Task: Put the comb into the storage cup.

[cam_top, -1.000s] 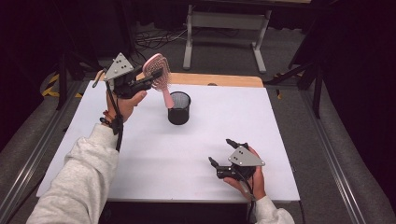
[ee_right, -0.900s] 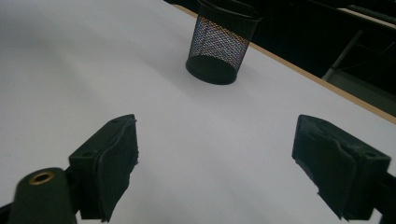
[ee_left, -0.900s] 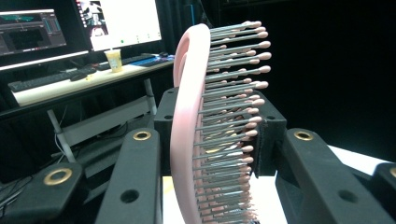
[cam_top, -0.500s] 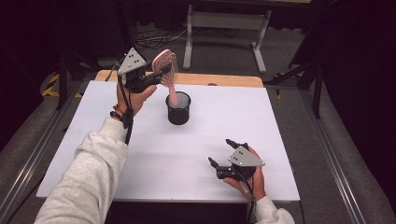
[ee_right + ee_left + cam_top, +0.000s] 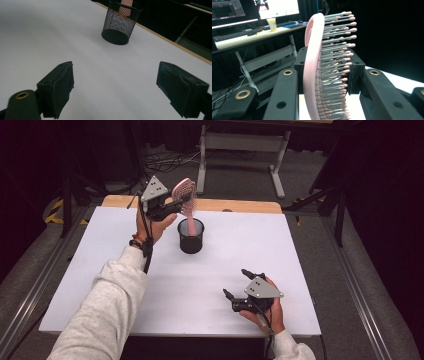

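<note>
The left gripper [image 5: 172,206] has its jaws clamped on the head of the pink hairbrush [image 5: 184,200], whose long axis hangs handle-down into the mesh cup [image 5: 191,236] just below them, while the right gripper [image 5: 239,284] rests wide open and empty, well apart

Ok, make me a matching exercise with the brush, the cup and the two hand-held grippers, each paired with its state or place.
1. pink bristled hairbrush
2. black wire-mesh cup
3. left hand-held gripper
4. right hand-held gripper

a. jaws wide open, low over the white table
b. standing upright on the table
c. handle down inside the cup
d. shut on the brush head

Pairs: 1-c, 2-b, 3-d, 4-a
</note>
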`<state>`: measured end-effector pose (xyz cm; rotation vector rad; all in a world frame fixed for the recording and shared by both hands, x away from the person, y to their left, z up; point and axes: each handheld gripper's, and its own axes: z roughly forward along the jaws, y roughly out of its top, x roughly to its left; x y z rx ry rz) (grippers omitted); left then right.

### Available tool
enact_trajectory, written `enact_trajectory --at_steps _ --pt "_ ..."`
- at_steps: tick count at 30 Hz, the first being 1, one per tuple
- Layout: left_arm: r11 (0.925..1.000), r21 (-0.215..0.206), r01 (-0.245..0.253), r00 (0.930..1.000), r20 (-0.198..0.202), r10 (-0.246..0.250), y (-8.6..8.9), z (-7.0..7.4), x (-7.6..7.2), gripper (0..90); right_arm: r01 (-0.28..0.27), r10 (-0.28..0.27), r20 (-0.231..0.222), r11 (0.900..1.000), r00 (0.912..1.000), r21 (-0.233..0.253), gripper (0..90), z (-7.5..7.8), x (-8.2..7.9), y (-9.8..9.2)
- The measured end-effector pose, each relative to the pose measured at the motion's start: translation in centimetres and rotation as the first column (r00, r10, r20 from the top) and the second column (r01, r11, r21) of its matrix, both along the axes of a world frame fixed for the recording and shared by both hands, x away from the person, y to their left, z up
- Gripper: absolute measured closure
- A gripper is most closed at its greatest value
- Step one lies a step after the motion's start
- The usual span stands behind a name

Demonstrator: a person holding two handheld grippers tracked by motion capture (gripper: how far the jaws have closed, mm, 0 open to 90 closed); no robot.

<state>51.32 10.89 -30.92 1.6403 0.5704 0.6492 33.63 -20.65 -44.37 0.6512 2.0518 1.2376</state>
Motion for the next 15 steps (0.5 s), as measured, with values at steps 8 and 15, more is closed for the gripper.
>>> enact_trajectory --at_steps 8,15 --pt "1.0 0.003 0.007 0.9996 -0.028 -0.007 -0.5 -1.4 0.2 63.6 0.001 -0.001 0.001 1.0 1.0 -0.002 15.3 0.0 0.0 0.0" --pt "0.9999 0.009 0.009 0.9988 -0.049 -0.008 -0.7 -2.6 0.2 63.6 -0.002 0.002 -0.004 1.0 1.0 -0.007 15.3 -0.1 0.0 0.1"
